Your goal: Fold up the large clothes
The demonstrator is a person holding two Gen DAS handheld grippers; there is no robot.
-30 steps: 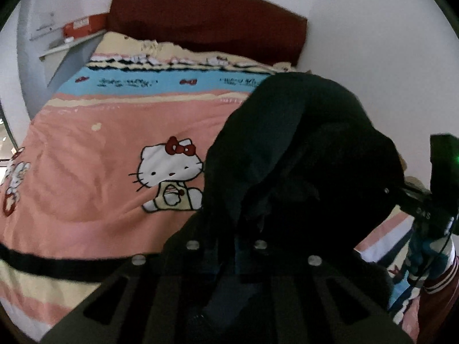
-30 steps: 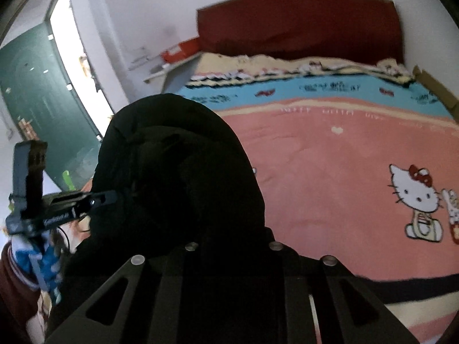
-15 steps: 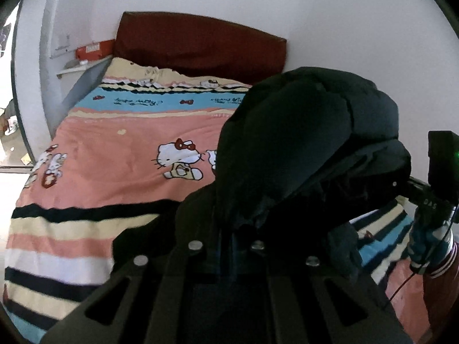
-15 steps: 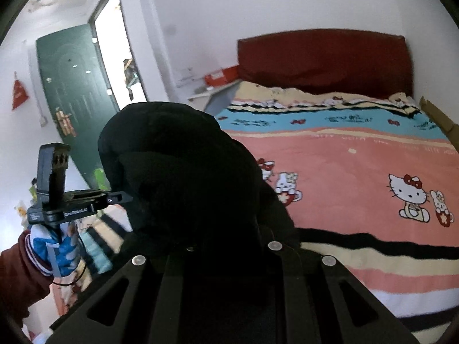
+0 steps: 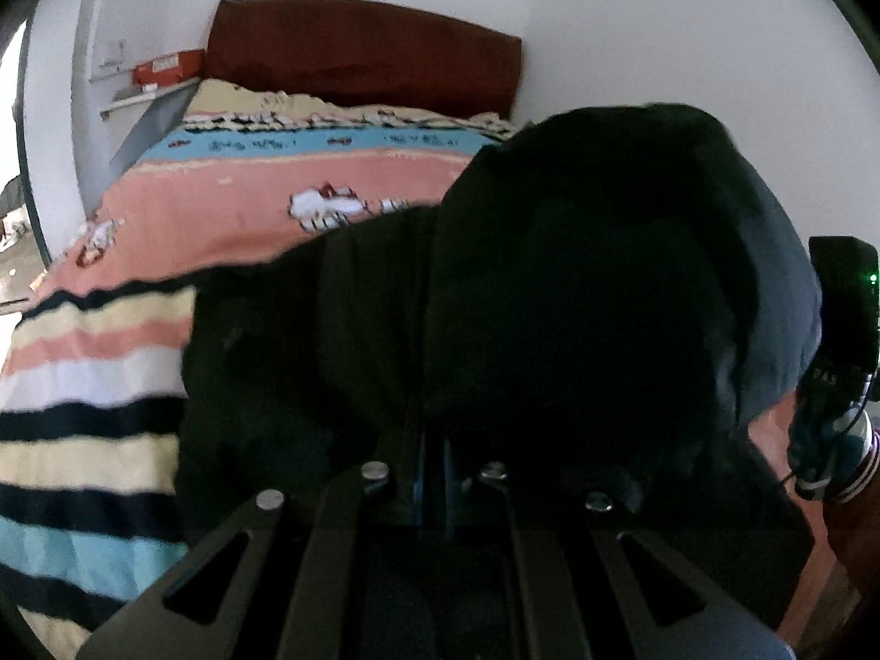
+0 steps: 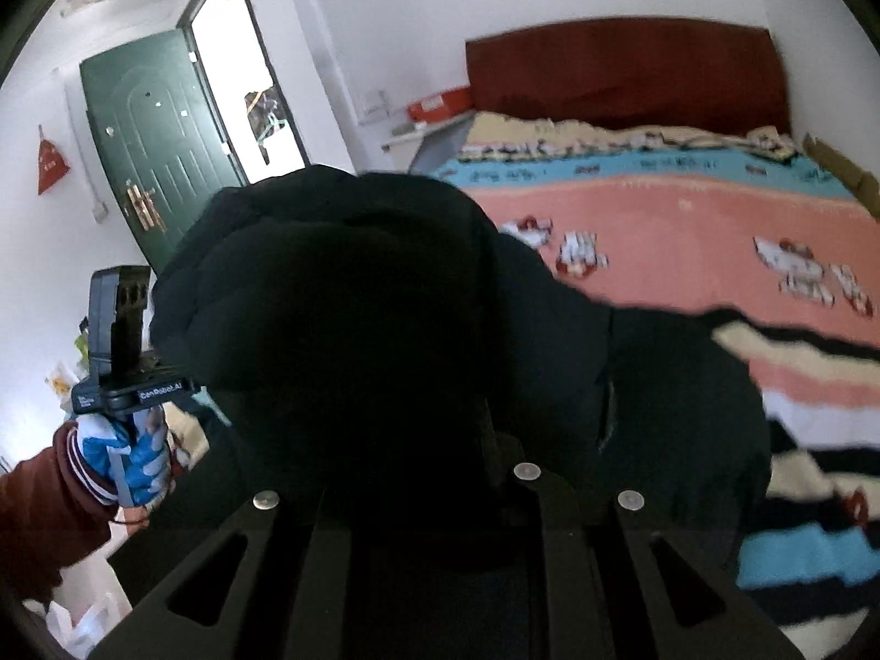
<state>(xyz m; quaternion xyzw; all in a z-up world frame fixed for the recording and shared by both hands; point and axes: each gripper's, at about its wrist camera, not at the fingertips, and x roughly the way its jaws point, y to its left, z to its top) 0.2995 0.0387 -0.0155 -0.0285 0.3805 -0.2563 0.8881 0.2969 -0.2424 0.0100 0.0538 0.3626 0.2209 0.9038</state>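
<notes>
Black padded jacket (image 5: 577, 297) clamped in left gripper (image 5: 432, 489) and right gripper (image 6: 495, 473); both should hold level tension, lowering flat onto striped pink bedspread (image 5: 93, 363).

The black garment (image 5: 577, 286) hides both tongs' tips, and the bedspread (image 6: 687, 231) cartoon prints are blurred.

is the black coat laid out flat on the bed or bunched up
Bunched up: the black coat rises in a rumpled heap over both grippers, its lower part draped on the striped bedcover.
</notes>
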